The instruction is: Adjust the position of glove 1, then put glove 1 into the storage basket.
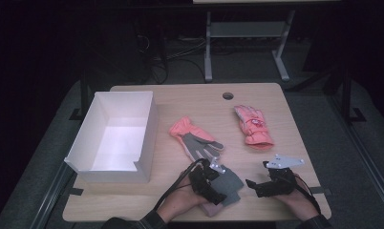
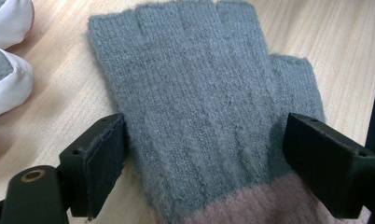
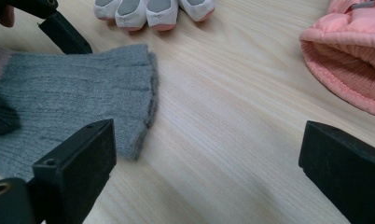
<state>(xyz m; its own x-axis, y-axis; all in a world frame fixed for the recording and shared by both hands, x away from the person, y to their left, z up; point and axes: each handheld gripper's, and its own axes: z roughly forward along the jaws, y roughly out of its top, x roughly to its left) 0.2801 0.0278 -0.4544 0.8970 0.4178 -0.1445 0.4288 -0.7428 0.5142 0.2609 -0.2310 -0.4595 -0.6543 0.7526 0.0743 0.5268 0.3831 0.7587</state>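
The grey fingerless glove (image 2: 199, 107) lay flat on the bench (image 1: 276, 100) near its front edge, its long axis running from the pink cuff nearest the person to the cut-off finger ends pointing away, toward the orange-and-grey glove (image 1: 196, 140). The left gripper (image 1: 214, 183) stood over it, jaws spread wide on either side of the palm, gripping nothing. The right gripper (image 1: 257, 185) rested just beside it, jaws wide open over bare wood, empty.

We see a light wooden table (image 1: 180, 95) with a round cable hole (image 1: 228, 95) | grey floor (image 1: 362, 162) around it | metal desk frame (image 1: 247, 33) behind | room dark
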